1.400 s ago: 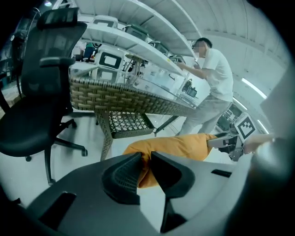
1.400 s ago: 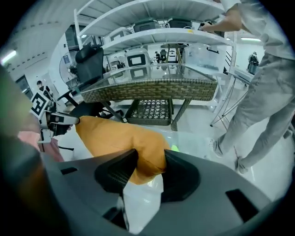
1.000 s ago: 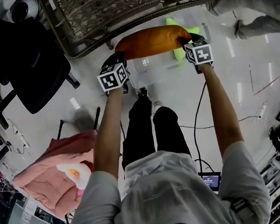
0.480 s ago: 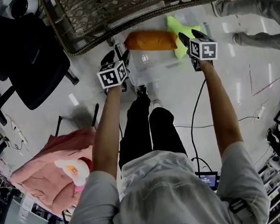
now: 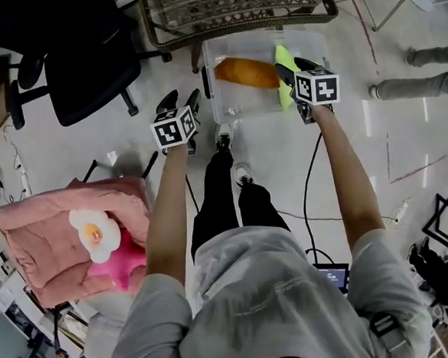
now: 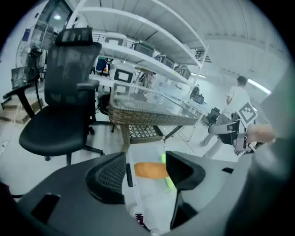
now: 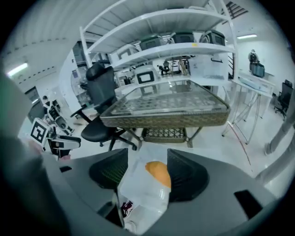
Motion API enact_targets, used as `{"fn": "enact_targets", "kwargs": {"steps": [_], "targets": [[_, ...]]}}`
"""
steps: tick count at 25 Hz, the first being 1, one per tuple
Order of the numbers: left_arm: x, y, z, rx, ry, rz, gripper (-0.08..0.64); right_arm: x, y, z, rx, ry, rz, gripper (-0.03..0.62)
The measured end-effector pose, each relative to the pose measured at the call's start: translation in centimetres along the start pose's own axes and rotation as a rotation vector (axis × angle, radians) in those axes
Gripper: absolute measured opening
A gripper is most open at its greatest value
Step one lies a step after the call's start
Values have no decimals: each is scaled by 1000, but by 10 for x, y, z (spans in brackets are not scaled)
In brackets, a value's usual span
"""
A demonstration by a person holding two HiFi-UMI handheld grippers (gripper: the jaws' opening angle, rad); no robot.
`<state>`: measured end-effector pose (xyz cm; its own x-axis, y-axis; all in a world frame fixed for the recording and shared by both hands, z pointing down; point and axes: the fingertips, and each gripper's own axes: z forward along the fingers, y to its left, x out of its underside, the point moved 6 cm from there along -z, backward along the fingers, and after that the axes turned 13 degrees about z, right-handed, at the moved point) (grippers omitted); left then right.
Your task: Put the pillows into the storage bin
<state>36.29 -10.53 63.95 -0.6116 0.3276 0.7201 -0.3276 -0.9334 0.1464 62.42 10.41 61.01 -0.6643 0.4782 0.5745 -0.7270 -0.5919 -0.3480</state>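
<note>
An orange pillow (image 5: 248, 72) lies inside the clear storage bin (image 5: 263, 37) on the floor, beside a bright green star pillow (image 5: 282, 57). My left gripper (image 5: 181, 100) hangs left of the bin, its jaws wide apart but closing, with nothing between them. My right gripper (image 5: 293, 67) hovers over the bin's right side, also wide and closing on nothing. In the left gripper view the left gripper (image 6: 145, 161) looks down at the orange pillow (image 6: 151, 171) in the bin (image 6: 147, 203). The right gripper (image 7: 147, 166) likewise frames the orange pillow (image 7: 159, 174) and the bin (image 7: 143, 198).
A wicker table (image 5: 233, 4) stands just behind the bin. A black office chair (image 5: 83, 62) is at the left. A pink seat (image 5: 44, 242) at lower left holds an egg pillow (image 5: 95, 232) and a pink star pillow (image 5: 119, 264). Another person's legs (image 5: 421, 83) are at the right.
Both grippers held the orange pillow by its ends a second ago. They opened, and the pillow dropped into the bin next to the green one.
</note>
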Motion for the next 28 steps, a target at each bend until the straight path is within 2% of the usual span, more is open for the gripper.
{"fn": "enact_targets", "kwargs": {"steps": [3,5,8,12,17,21,25,28], "targets": [[2,2,-76,-64,-40,15,287,-4,59,-41,-86,2,-109,276],[4,8,-131,-128,-88,-13,282,-12,106,-61,-164,0,-198,276],[18,23,-220,-268,-152,-70,273,-26,194,-76,-308,5,-357,275],[54,50,-324,-404,-188,-121,268,-9,306,-92,-454,13,-502,276],[135,94,-440,-608,-205,-268,264,45,458,-78,-647,90,-658,276],[215,120,-511,-743,-185,-411,264,108,560,-58,-747,188,-774,276],[292,160,-562,-828,-145,-543,264,177,651,-30,-793,290,-894,279],[349,195,-585,-857,-92,-640,264,231,715,-1,-820,367,-993,281]]}}
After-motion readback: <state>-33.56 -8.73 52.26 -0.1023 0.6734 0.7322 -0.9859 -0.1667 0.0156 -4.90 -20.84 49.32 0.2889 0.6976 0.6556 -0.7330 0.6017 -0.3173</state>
